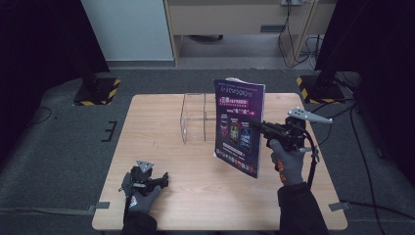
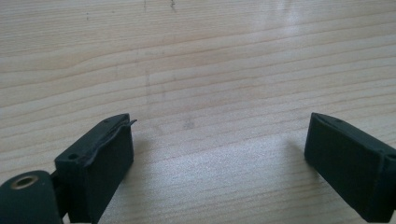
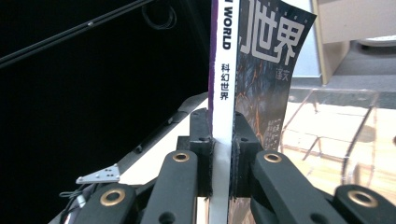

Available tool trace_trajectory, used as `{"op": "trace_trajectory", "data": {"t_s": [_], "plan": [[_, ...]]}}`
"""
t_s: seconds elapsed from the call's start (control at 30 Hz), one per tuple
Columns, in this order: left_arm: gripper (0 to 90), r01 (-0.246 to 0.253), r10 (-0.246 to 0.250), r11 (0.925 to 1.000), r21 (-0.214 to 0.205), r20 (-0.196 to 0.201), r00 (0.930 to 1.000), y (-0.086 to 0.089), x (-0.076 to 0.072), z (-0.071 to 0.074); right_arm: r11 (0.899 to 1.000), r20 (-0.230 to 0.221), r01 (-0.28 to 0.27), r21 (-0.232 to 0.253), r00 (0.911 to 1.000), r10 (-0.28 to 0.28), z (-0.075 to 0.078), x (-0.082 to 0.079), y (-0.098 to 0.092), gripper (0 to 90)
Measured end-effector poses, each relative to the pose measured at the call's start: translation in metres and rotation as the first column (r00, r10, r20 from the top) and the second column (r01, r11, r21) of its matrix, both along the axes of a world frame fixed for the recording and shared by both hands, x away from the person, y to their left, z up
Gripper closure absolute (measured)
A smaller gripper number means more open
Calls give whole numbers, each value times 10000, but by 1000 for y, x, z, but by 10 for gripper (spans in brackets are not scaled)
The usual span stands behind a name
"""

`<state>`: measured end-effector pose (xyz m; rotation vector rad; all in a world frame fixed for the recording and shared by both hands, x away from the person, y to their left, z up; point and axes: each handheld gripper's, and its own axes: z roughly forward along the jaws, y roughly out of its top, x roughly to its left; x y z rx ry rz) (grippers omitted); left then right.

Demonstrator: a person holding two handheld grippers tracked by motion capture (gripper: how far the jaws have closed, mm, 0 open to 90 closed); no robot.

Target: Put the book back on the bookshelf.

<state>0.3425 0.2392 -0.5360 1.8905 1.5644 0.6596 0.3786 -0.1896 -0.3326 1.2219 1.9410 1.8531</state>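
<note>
Magazine: held upright above the table's right half, just in front of the clear acrylic rack. Light, glossy, floppy covers; best taken at the stiff spine. Right gripper: clamped on that spine. Left gripper: jaws apart, empty, near the front-left corner.

The left gripper lies low near the surface's front edge, its jaws spread wide with nothing between them, gloved left hand behind it. The right gripper is raised and level, jaws clamped tight, gripped by the gloved right hand.
</note>
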Motion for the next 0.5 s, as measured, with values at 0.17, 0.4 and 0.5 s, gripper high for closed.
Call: {"op": "trace_trajectory", "data": {"t_s": [0.17,0.4,0.5], "plan": [[69,15,-15,10000,12,-15,10000,0,0,0,9999,47,124,-11,9999,-124,3,3,-5,830],[67,13,-13,10000,14,-19,10000,0,0,0,9990,136,409,-192,9991,-406,8,7,-13,830],[67,12,-12,10000,17,-20,10000,0,0,0,9983,200,545,-220,9983,-541,9,9,-15,830]]}}
